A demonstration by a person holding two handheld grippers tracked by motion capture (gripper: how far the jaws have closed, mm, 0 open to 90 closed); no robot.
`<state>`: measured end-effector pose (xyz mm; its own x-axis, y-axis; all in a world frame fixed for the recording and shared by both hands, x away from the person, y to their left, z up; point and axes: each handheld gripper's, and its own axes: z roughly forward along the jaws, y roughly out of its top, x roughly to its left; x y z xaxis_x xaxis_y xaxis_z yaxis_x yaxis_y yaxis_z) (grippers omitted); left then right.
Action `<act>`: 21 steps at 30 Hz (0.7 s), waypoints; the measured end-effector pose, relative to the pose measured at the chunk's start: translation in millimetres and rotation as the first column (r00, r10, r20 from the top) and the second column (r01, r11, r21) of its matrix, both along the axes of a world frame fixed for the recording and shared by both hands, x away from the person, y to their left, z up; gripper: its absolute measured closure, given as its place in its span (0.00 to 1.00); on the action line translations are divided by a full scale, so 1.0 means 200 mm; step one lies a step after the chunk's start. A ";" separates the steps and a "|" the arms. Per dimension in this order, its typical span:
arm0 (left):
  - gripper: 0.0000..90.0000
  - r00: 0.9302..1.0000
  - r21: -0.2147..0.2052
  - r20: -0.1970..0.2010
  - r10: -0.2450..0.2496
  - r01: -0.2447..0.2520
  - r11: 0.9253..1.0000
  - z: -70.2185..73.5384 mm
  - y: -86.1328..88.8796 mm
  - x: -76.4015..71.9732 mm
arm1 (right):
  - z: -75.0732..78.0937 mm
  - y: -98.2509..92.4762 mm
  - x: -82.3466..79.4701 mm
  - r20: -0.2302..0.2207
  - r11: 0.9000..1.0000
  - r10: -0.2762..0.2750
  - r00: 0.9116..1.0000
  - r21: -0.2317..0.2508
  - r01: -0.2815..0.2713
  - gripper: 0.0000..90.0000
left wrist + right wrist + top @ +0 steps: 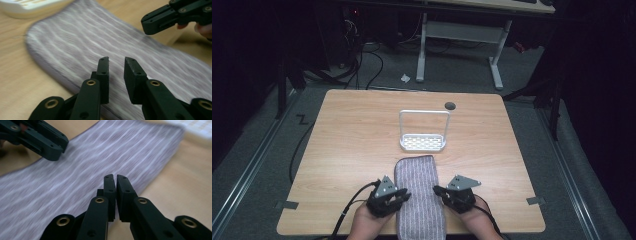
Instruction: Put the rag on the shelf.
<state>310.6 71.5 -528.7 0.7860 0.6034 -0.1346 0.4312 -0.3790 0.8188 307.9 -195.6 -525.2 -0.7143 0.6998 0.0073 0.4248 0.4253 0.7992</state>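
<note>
My left gripper (pixel 116 65), jaws slightly apart, and right gripper (pixel 115 182), jaws nearly together, flank the folded grey towel (pixel 418 195) at the tabletop's near edge, empty; next I judge each must pinch a side.

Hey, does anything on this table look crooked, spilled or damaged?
Nothing stands out. The grey cloth lies flat and folded on the table, though its near end overhangs the front edge slightly. The white rack stands upright behind it.

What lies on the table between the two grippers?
The grey cloth, folded into a long strip, lies between the left gripper and the right gripper, as the high view shows.
</note>
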 end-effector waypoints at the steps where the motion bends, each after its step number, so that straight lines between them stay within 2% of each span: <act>1: 0.83 1.000 -0.002 -0.013 0.014 -0.014 1.000 0.00 0.00 0.03 | 0.00 0.00 0.00 0.000 1.000 0.000 1.000 0.000 0.000 0.96; 2: 0.84 0.998 0.029 -0.032 0.046 -0.045 0.999 -0.02 0.00 0.09 | 0.00 0.03 0.08 -0.001 1.000 -0.028 1.000 -0.014 0.028 0.95; 3: 0.84 0.998 0.043 -0.040 0.045 -0.044 0.998 -0.03 0.00 0.10 | -0.01 0.04 0.11 -0.006 0.999 -0.035 0.999 -0.029 0.035 0.95; 4: 0.84 0.998 0.064 -0.047 0.041 -0.038 0.997 -0.04 -0.01 0.10 | -0.02 0.05 0.13 -0.013 0.998 -0.038 0.999 -0.048 0.037 0.95; 5: 0.84 0.998 0.064 -0.047 0.041 -0.038 0.997 -0.04 -0.01 0.10 | -0.03 0.05 0.13 -0.029 0.997 -0.039 0.999 -0.065 0.037 0.95; 6: 0.83 0.999 0.079 -0.035 0.016 -0.013 0.997 -0.06 -0.03 0.07 | -0.04 0.05 0.12 -0.035 0.996 -0.032 0.999 -0.088 0.029 0.95; 7: 0.83 0.999 0.079 -0.035 0.016 -0.013 0.997 -0.06 -0.03 0.07 | -0.05 0.04 0.10 -0.037 0.995 -0.028 0.999 -0.098 0.025 0.95; 8: 0.83 0.998 0.058 -0.062 -0.010 0.014 0.998 -0.06 -0.04 0.03 | -0.06 0.02 0.07 -0.035 0.996 -0.023 0.999 -0.087 0.020 0.95; 9: 0.82 0.997 0.043 -0.070 -0.025 0.028 0.999 -0.06 -0.05 0.01 | -0.06 0.00 0.04 -0.041 0.997 -0.023 0.999 -0.071 0.020 0.95; 10: 0.81 0.997 0.043 -0.070 -0.025 0.028 0.999 -0.06 -0.05 0.01 | -0.07 -0.03 0.01 -0.046 0.998 -0.022 0.999 -0.056 0.020 0.95; 11: 0.79 0.997 0.042 -0.066 -0.045 0.048 0.998 -0.06 -0.06 -0.03 | -0.07 -0.06 -0.02 -0.054 0.999 -0.023 0.998 -0.040 0.021 0.95; 14: 0.74 0.996 0.042 -0.066 -0.066 0.069 0.997 -0.06 -0.08 -0.07 | -0.08 -0.11 -0.09 -0.075 1.000 -0.021 0.997 -0.008 0.021 0.95; 16: 0.68 0.997 0.028 -0.062 -0.049 0.051 0.998 -0.04 -0.07 -0.05 | -0.07 -0.11 -0.11 -0.065 1.000 -0.020 0.998 -0.023 0.019 0.94; 17: 0.65 0.998 0.019 -0.052 -0.024 0.025 0.999 -0.02 -0.06 -0.02 | -0.06 -0.11 -0.12 -0.056 1.000 -0.019 0.998 -0.024 0.018 0.92; 20: 0.58 0.997 -0.014 -0.020 0.073 -0.074 0.997 0.02 -0.03 0.08 | -0.03 -0.12 -0.11 -0.010 0.999 -0.031 0.999 0.023 0.031 0.86; 21: 0.56 0.994 0.011 -0.003 0.105 -0.105 0.994 0.03 -0.03 0.11 | -0.02 -0.13 -0.11 -0.004 0.998 -0.043 0.999 0.038 0.043 0.85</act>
<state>333.6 65.8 -523.4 0.7178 0.6839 -0.1306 0.4722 -0.3403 0.8131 286.5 -222.4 -529.7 -0.6837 0.7288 0.0367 0.4445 0.3761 0.8130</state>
